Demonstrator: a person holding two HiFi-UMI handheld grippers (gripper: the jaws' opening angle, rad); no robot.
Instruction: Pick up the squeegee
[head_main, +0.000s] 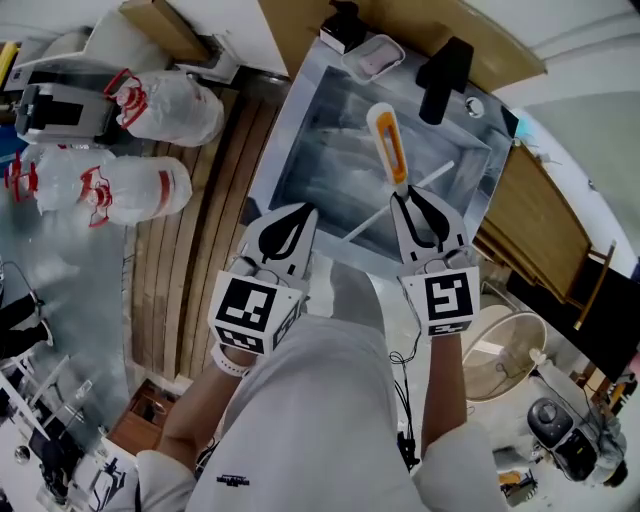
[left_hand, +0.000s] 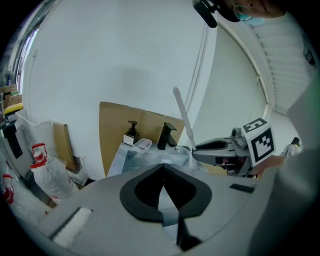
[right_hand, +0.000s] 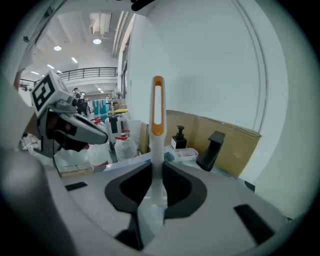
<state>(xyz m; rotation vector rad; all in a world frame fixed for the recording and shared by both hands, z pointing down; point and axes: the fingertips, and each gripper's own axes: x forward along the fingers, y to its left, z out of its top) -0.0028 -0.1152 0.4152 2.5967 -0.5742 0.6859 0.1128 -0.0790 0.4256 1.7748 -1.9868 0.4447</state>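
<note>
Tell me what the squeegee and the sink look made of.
The squeegee is likely moulded plastic: a matte white shaft with a smooth orange loop at its end. The sink is probably stainless steel: its grey walls show a dull sheen with streaky reflections.

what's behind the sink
A cardboard sheet stands against the wall behind the sink; a black pump bottle, dish and black faucet sit along its back rim. Anything behind the cardboard is covered.
</note>
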